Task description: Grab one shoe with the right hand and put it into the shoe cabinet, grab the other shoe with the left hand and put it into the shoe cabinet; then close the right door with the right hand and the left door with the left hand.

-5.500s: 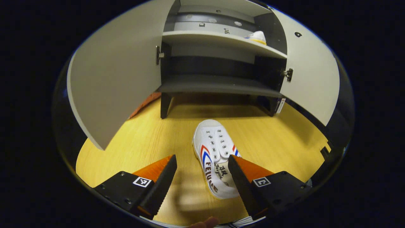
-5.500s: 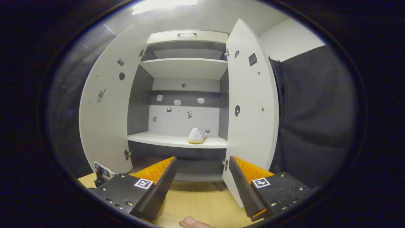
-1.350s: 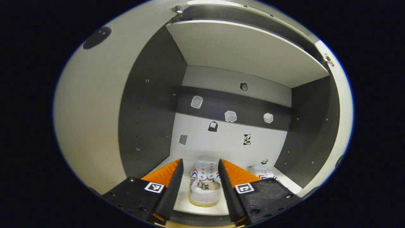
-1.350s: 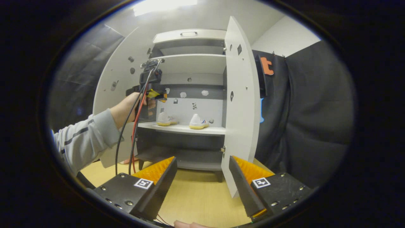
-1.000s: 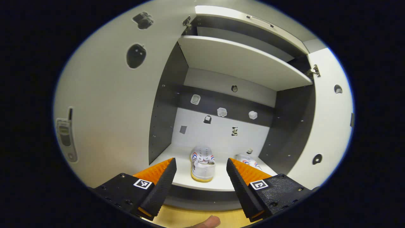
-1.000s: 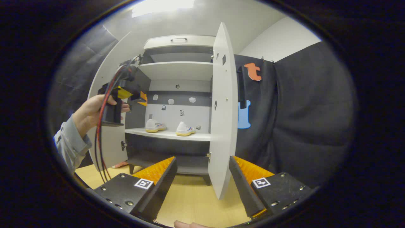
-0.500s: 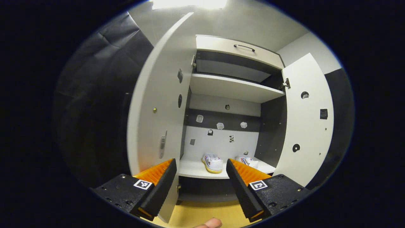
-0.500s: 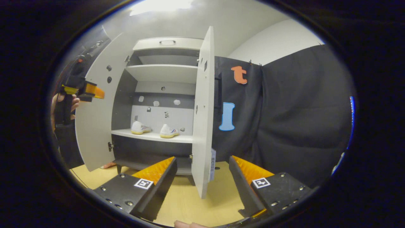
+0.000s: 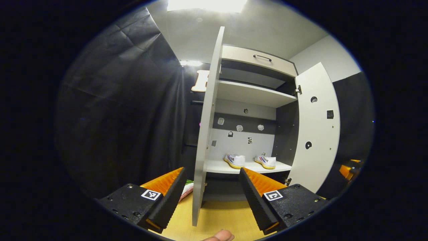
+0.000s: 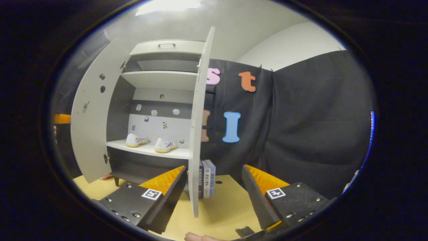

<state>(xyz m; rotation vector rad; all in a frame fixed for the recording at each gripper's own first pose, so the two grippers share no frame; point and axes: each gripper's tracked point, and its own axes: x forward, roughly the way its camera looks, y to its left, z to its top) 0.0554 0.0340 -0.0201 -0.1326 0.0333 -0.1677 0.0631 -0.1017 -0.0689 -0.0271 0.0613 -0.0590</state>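
Two white shoes stand side by side on the middle shelf (image 9: 217, 166) of the open shoe cabinet (image 9: 257, 60): one shoe (image 9: 234, 160) on the left, the other shoe (image 9: 265, 161) on the right. In the right gripper view the same pair shows as a left shoe (image 10: 135, 140) and a right shoe (image 10: 164, 145). My left gripper (image 9: 211, 169) is open, back from the cabinet, with the left door (image 9: 204, 134) edge-on in front of it. My right gripper (image 10: 214, 166) is open too, facing the edge of the right door (image 10: 198, 117). Both doors stand wide.
The right door (image 9: 316, 134) and the left door (image 10: 88, 130) swing out over the wooden floor (image 10: 220, 211). A few books (image 10: 207, 182) stand beside the cabinet behind the right door. A drawer with a handle (image 9: 260, 57) tops the cabinet.
The left gripper set the second shoe on the shelf, let go and pulled back. Both grippers have drawn away and swung outward, so each door now shows edge-on.
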